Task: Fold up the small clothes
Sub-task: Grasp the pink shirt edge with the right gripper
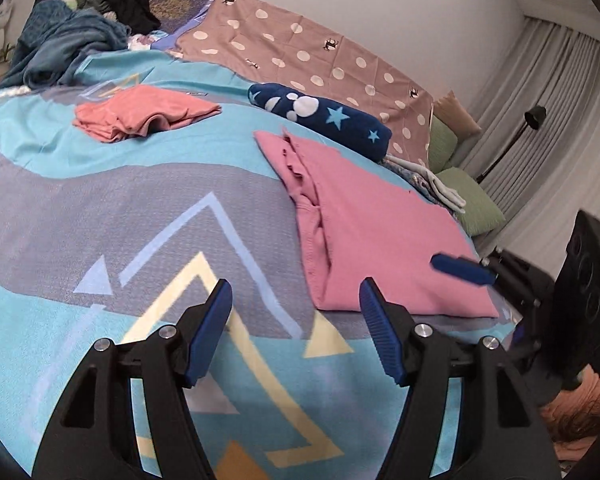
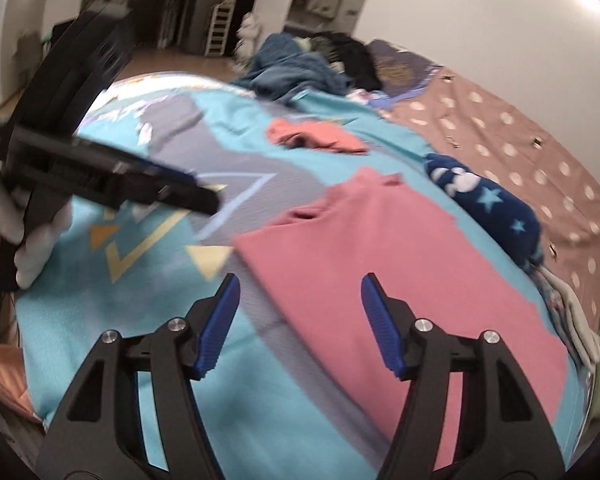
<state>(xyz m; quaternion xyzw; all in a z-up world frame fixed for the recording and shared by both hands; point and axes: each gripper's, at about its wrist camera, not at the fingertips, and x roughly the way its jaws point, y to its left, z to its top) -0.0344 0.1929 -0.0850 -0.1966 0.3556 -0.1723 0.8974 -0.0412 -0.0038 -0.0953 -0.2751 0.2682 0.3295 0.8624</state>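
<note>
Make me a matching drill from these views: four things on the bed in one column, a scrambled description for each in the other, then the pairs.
Things:
1. pink garment
2. coral garment
3. navy roll
4. teal blanket

Descriptions:
A. star and dot print, lying beside the pink garment
B. spread mostly flat, nearest both grippers
C. heaped at the far end of the bed
D. loosely bunched in the middle of the bed, apart from the rest

Pairs: 1-B, 2-D, 3-A, 4-C

Even indoor light, fisheye-bent edges; right wrist view smeared by motion blur.
</note>
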